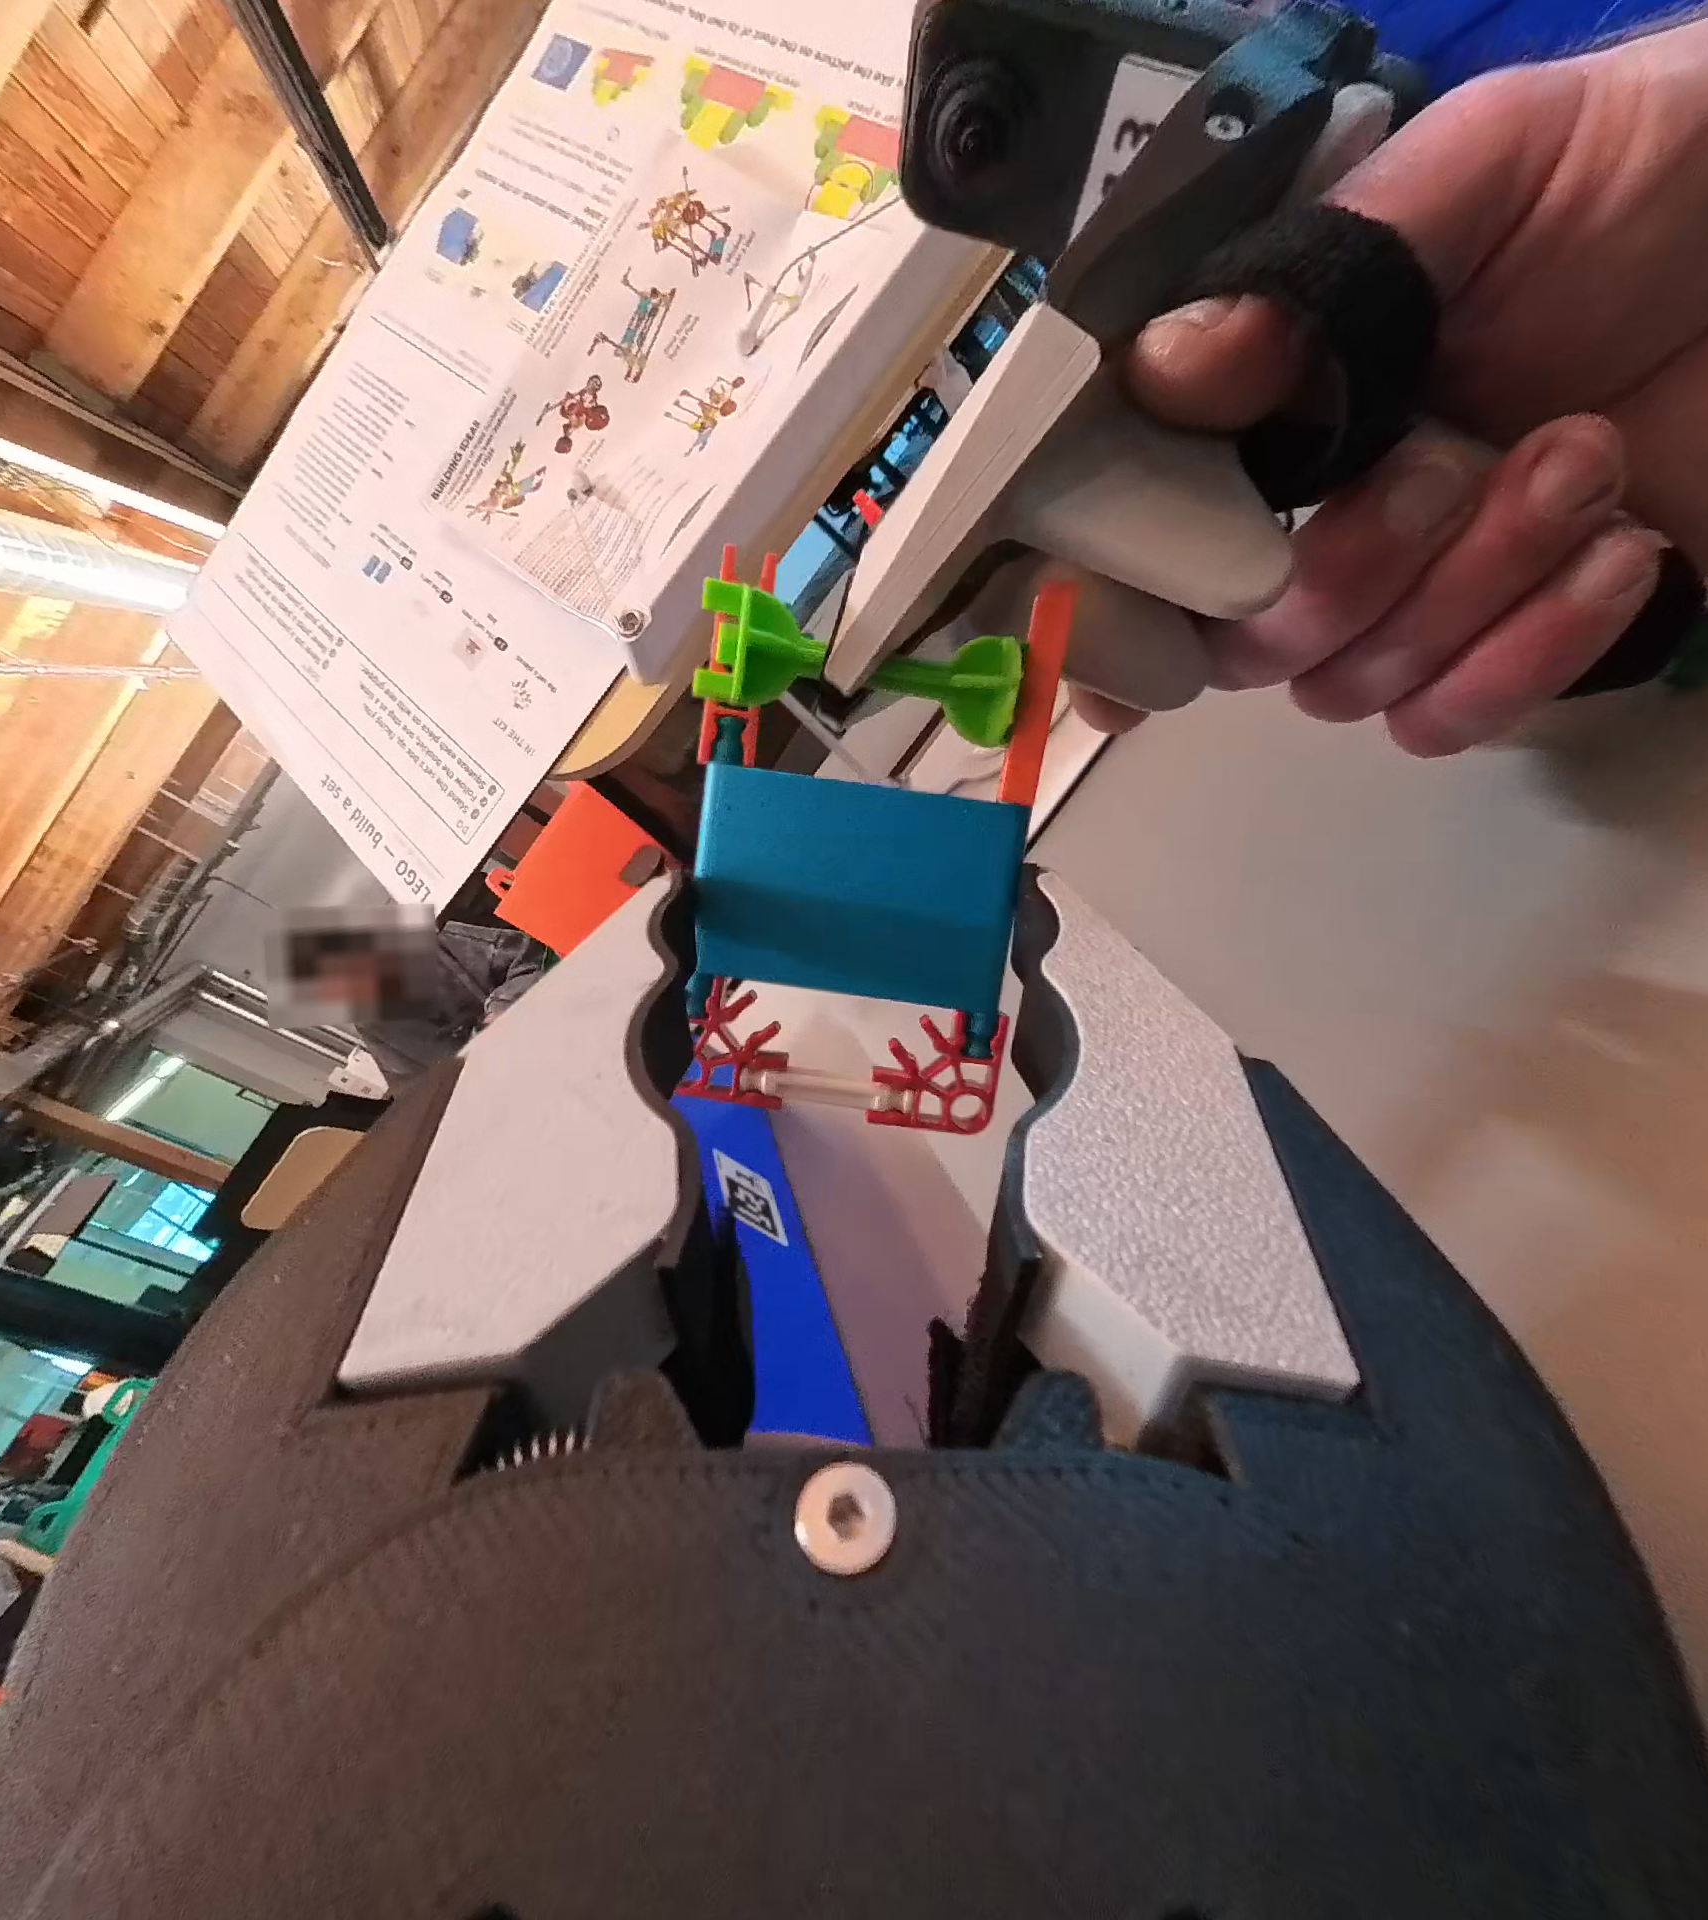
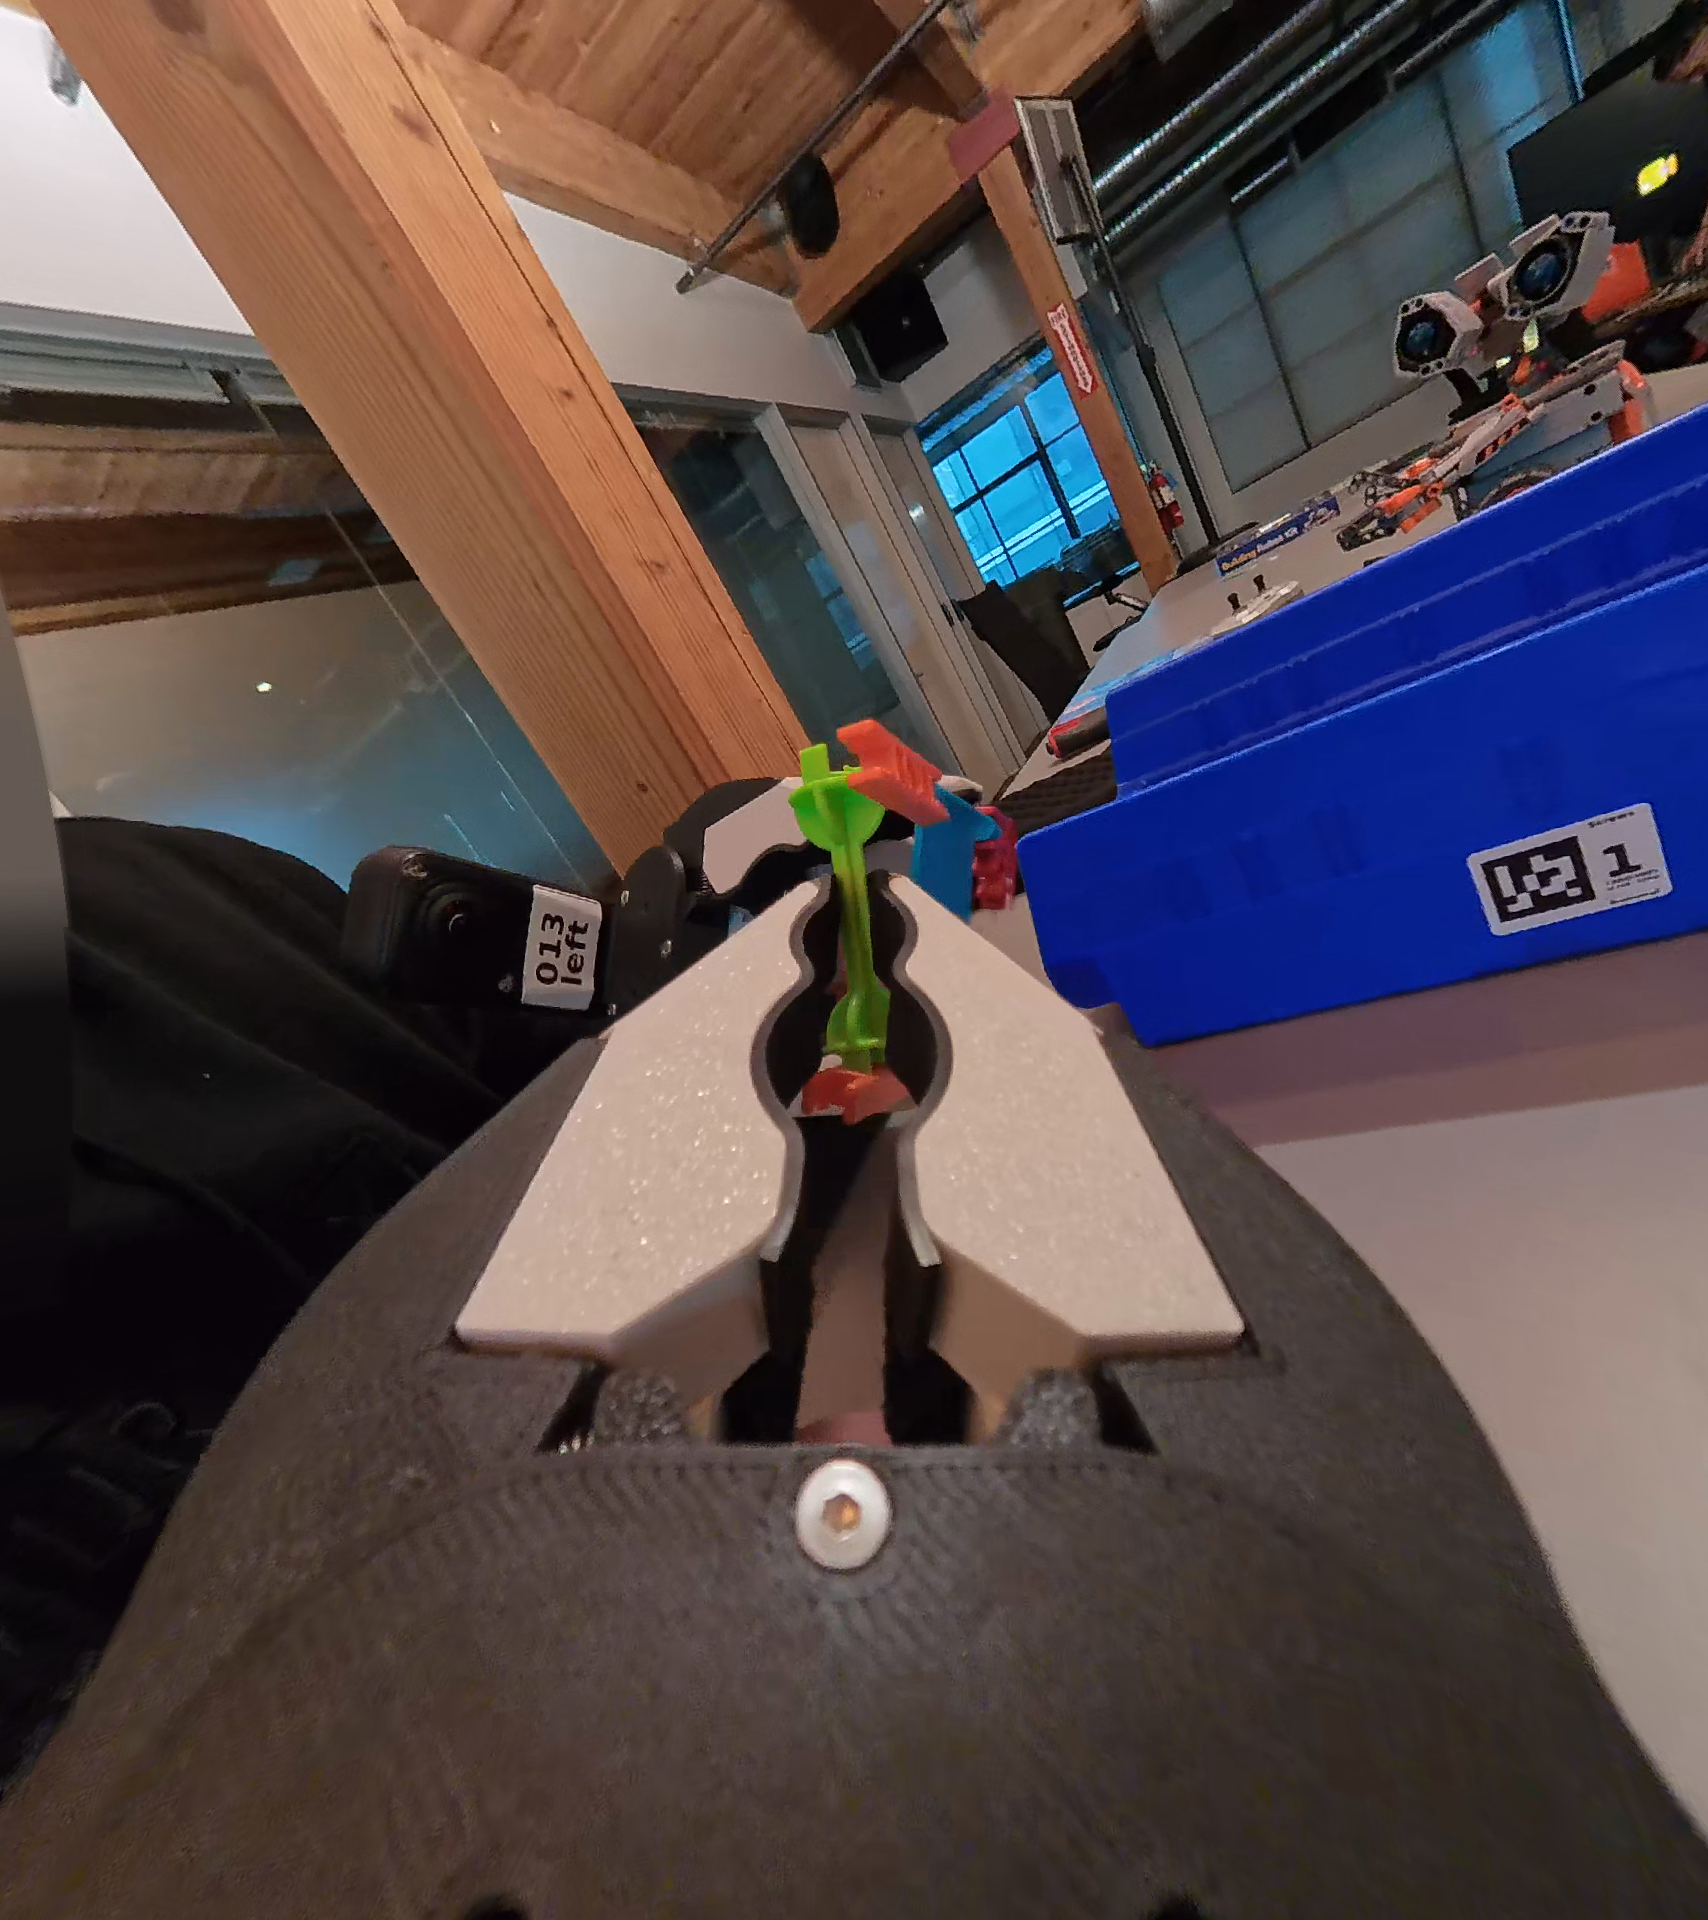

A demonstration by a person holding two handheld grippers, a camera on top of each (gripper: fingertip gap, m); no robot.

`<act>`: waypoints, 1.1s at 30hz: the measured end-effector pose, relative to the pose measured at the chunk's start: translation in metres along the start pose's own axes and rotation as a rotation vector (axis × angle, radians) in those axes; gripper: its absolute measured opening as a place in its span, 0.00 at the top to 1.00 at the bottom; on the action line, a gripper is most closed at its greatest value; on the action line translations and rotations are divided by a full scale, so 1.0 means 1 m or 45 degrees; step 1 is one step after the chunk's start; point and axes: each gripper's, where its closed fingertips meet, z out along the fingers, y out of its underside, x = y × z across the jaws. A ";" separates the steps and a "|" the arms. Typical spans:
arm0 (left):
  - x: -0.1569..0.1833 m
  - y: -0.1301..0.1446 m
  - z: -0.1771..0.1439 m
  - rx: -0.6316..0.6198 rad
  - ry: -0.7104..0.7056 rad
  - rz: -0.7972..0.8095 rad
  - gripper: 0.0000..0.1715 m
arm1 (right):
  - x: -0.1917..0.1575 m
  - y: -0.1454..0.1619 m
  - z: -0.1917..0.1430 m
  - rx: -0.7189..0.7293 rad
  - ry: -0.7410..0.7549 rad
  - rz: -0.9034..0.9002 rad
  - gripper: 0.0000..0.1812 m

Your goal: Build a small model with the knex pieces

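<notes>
We hold a small toy frame in the air between our two tools. Our left gripper has its white fingers pressed against the two side edges of the flat teal plastic panel. Red snowflake-shaped connectors joined by a clear rod hang at the panel's near edge. At its far edge, orange plastic struts carry a bright green plastic rod with flared ends. Our right gripper is closed tight on that rod's shaft. A printed instruction sheet stands close behind the frame. The pale tabletop lies bare to the right of it. The long blue plastic bin rests just beside the right gripper, on its right.
</notes>
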 end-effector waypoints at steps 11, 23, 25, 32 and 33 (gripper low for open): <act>-0.005 0.001 0.002 -0.010 -0.023 -0.030 0.65 | -0.001 -0.003 0.005 0.069 0.027 0.017 0.98; -0.013 -0.006 0.004 -0.001 -0.098 -0.049 0.65 | -0.007 -0.013 0.008 0.153 0.037 0.004 0.99; -0.015 -0.008 0.003 -0.002 -0.124 -0.036 0.65 | -0.009 -0.014 0.009 0.176 0.026 0.015 0.99; -0.022 -0.013 0.004 0.000 -0.187 -0.023 0.65 | -0.012 -0.020 0.008 0.212 0.016 0.007 0.99; -0.021 -0.013 0.005 -0.006 -0.184 -0.030 0.65 | -0.012 -0.020 0.007 0.214 0.016 0.008 0.99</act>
